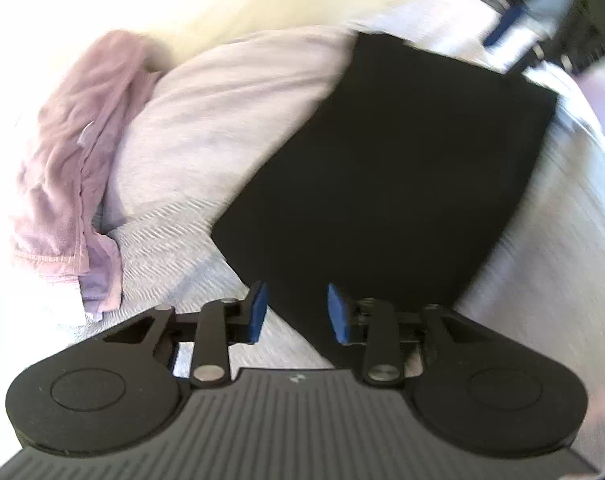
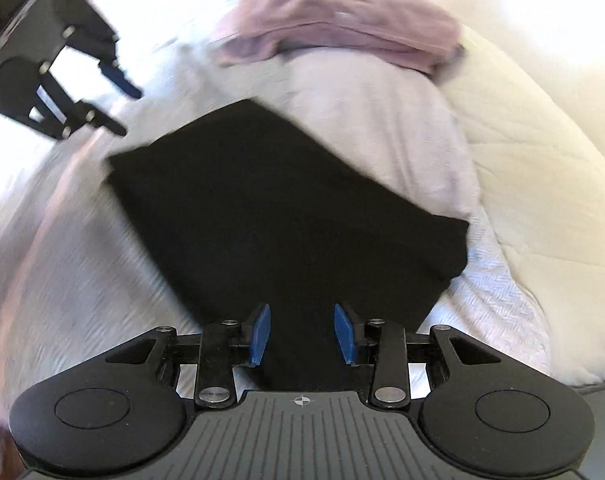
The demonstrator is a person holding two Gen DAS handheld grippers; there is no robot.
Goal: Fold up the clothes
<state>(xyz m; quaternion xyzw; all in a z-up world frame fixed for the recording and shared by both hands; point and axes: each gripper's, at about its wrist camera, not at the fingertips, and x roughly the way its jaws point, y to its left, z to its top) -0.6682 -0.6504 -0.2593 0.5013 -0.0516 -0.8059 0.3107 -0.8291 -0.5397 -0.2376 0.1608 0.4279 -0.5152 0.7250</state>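
A black garment [image 1: 382, 168] lies folded into a flat rectangle on the pale bedspread [image 1: 206, 120]. My left gripper [image 1: 298, 314] hovers over its near corner with the blue pads apart; the cloth's edge runs under the gap and neither pad presses on it. In the right wrist view the same black garment [image 2: 286, 208] reaches down between the pads of my right gripper [image 2: 302, 334], which stand apart with space on both sides. The left gripper [image 2: 124, 110] shows at the garment's far left corner. The right gripper [image 1: 506, 24] appears blurred at the top right.
A crumpled pink garment [image 1: 70, 160] lies on the bedspread to the left, seen in the right wrist view as a pink heap [image 2: 342, 28] at the back. A cream quilted cover [image 2: 542, 184] rises along the right side.
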